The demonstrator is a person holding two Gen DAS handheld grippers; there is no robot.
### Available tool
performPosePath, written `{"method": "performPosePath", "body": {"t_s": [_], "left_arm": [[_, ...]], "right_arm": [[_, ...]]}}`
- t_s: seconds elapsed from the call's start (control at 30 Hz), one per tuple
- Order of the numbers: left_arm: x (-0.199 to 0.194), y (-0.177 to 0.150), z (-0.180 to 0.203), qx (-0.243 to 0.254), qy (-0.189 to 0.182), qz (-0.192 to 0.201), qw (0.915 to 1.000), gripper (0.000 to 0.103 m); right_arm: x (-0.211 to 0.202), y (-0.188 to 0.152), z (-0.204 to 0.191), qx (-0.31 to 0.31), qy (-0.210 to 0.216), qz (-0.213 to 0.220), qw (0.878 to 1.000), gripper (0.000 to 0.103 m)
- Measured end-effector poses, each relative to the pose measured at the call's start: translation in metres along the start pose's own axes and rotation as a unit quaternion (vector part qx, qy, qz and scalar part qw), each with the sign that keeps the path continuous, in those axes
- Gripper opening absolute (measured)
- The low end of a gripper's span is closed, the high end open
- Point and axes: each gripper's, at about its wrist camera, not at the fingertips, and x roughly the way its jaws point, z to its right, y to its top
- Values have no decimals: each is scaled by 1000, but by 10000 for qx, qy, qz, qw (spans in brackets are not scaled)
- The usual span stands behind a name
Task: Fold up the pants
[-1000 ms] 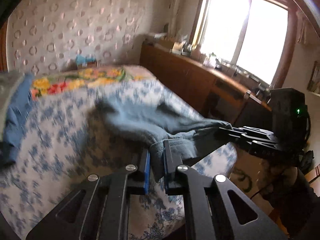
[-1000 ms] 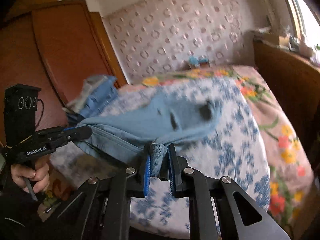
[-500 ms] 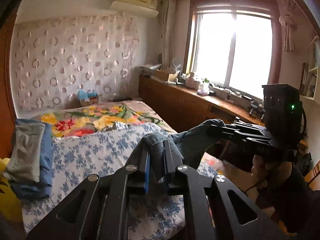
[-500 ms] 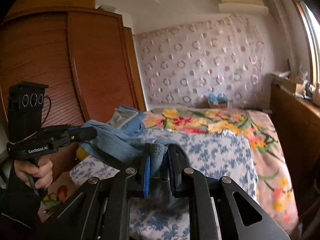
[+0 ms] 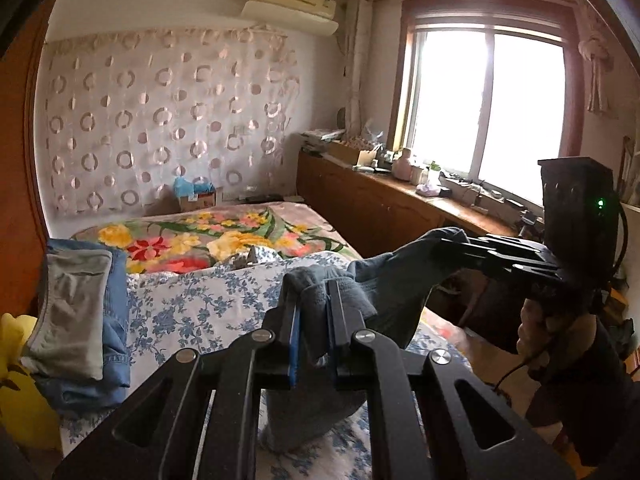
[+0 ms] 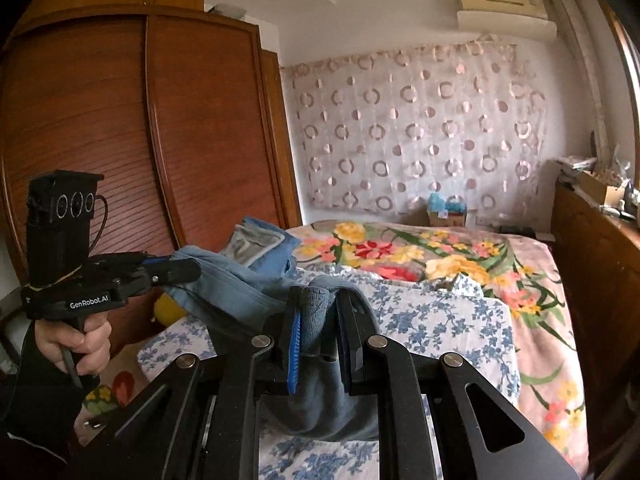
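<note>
Grey-blue pants (image 5: 396,300) hang lifted above the bed, stretched between both grippers. In the left wrist view my left gripper (image 5: 314,284) is shut on a bunched edge of the cloth, and the right gripper (image 5: 448,245) grips the other end at the right. Seen from the right wrist, my right gripper (image 6: 318,294) is shut on a rolled fold of the pants (image 6: 236,292); the left gripper (image 6: 182,270), held by a hand (image 6: 86,338), clamps the far end at the left. The lower part of the pants hangs hidden behind the gripper bodies.
Below lies a bed with a blue-flowered sheet (image 5: 192,304) and a bright floral blanket (image 6: 432,252). Folded clothes (image 5: 76,312) are stacked at its left edge. A brown wardrobe (image 6: 120,140) stands left; a wooden cabinet (image 5: 380,208) runs under the window (image 5: 488,104).
Both grippers have risen, lifting the pants off the sheet so they hang in the air. The views have tilted up from the bed toward the wall and ceiling.
</note>
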Motion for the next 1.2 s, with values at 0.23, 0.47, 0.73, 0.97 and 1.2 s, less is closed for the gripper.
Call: {"method": "performPosePath", "body": {"t_s": [0.23,0.47,0.73,0.97,1.2], "left_arm": [[51,27,-38,-88,130,-129,9998,11],[84,75,-61,91,437,112,9989,11],[81,60,-71,-24,639,155,9978,11],[73,-1,-63,-215,599,-359,9973,11],[53,-31,-36,-149,514,-521,9972,11]], "right_arm": [[52,35,29,-48,17,-208,9998,15],[108,89,56,-114,-78,-27,9999,15],[144,85,58,5,-40,-109,9999,15],[155,45,37,91,-23,-717,9974,15],[130,28,13,121,-104,-909,9957,15]]}}
